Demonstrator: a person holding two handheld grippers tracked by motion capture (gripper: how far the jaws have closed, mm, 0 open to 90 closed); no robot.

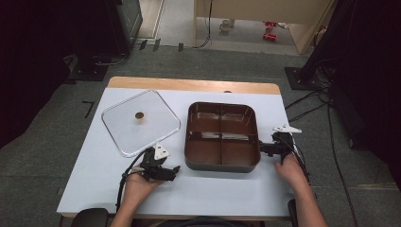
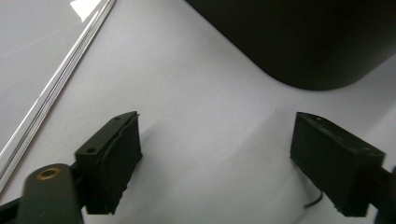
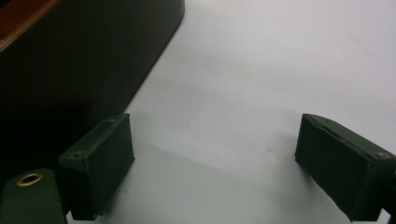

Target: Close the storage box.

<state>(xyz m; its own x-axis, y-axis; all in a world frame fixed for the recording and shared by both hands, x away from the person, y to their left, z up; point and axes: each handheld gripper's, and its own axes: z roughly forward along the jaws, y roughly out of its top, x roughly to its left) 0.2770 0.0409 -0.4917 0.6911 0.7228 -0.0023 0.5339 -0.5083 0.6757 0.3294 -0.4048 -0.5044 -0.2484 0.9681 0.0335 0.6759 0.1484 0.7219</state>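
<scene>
Box: a brown box (image 1: 222, 136) with four parts inside sits in the middle of the white worktop (image 1: 94, 179). Nothing lies in its parts.
Lid: a clear square lid (image 1: 140, 122) with a small gold knob lies flat on the worktop, just left of the box and not touching it.
Left gripper: the left gripper (image 1: 173, 171) rests low on the worktop, near the front left corner of the box and by the near corner of the lid. In the left gripper view (image 2: 215, 163) its jaws stand wide apart, with bare worktop between them. It holds nothing.
Right gripper: the right gripper (image 1: 263, 148) sits by the right side of the box, pointing at its wall. In the right gripper view (image 3: 212, 163) its jaws are wide apart too, with bare worktop between them. The dark box wall is just beside one jaw.
</scene>
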